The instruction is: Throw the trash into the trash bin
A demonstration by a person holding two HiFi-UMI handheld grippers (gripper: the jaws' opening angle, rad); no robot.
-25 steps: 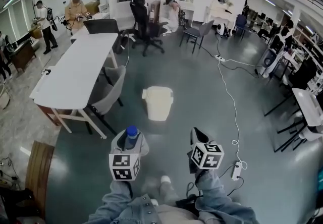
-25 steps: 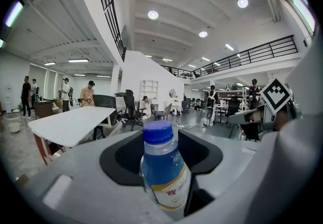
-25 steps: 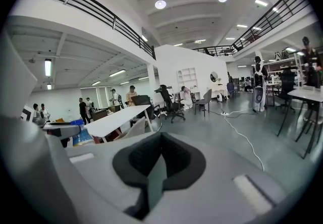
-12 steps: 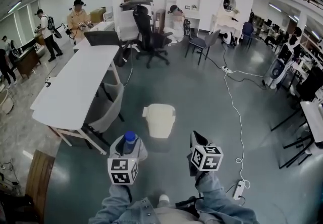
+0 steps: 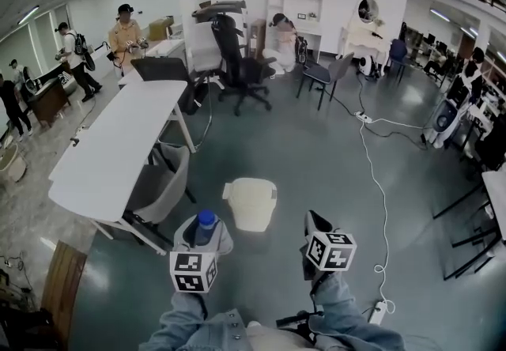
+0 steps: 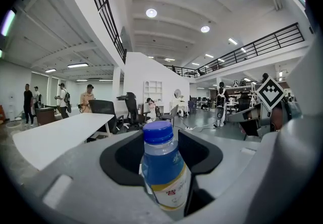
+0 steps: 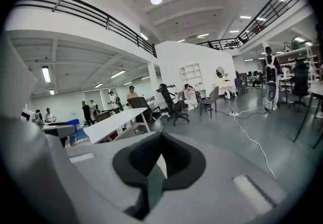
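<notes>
A cream trash bin (image 5: pixel 251 203) stands on the grey floor just ahead of both grippers. My left gripper (image 5: pixel 204 232) is shut on a clear plastic bottle (image 5: pixel 205 222) with a blue cap, held upright. In the left gripper view the bottle (image 6: pixel 164 167) fills the gap between the jaws of the left gripper (image 6: pixel 161 140), its label facing the camera. My right gripper (image 5: pixel 315 224) hangs to the right of the bin at about the same height. In the right gripper view the right gripper (image 7: pixel 160 140) has its jaws together with nothing between them.
A long white table (image 5: pixel 118 144) with a grey chair (image 5: pixel 162 183) runs along the left. A white cable (image 5: pixel 381 183) trails to a power strip (image 5: pixel 378 311) on the right. Black office chairs (image 5: pixel 237 65) and several people stand far back. A wooden bench (image 5: pixel 59 274) is at lower left.
The trash bin and the table have come closer and lower in the head view as the person walks forward. Both grippers keep their pose, the bottle still in the left.
</notes>
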